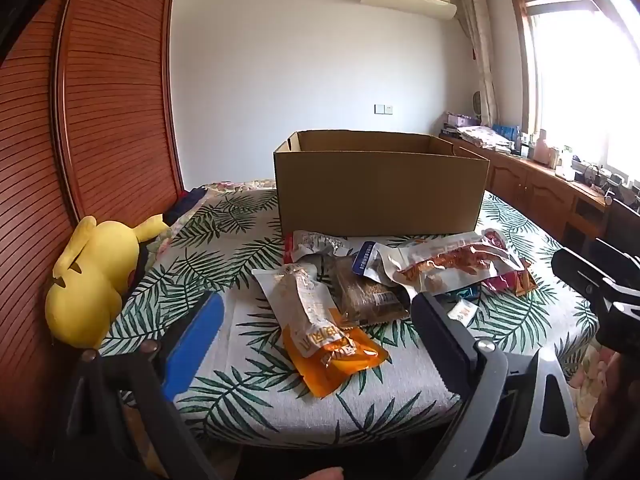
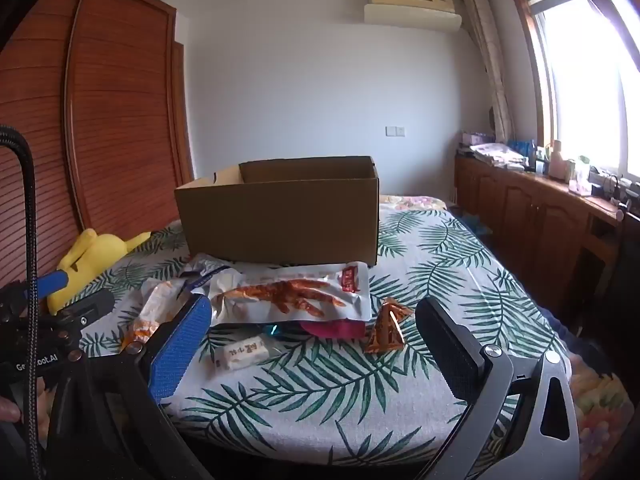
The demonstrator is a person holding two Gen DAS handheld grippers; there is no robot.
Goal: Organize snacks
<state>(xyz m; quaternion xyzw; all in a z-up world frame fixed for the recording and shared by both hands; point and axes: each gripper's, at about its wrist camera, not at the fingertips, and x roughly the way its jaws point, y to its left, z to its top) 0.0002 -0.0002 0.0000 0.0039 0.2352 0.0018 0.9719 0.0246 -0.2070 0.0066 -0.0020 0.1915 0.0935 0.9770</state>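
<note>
The cardboard box (image 1: 380,192) hides its own inside; the snack packets (image 1: 384,280) overlap in one pile on the leaf-print bedspread (image 2: 440,280) just in front of it, so no sure count; their print is too blurred to read; left gripper (image 1: 316,332) and right gripper (image 2: 316,340) both gape, empty, above the bedspread.

A bedroom in a home: a bed (image 1: 248,364) under a palm-leaf printed cover fills the middle, with a yellow plush toy (image 1: 92,276) lying at its left edge against a slatted wooden wardrobe (image 1: 112,120). A wall-mounted air conditioner (image 2: 412,2) hangs high on the white far wall, curtains (image 2: 492,64) frame a bright window (image 2: 588,80), and a low wooden cabinet (image 2: 528,216) below it carries folded linens and small bottles
</note>
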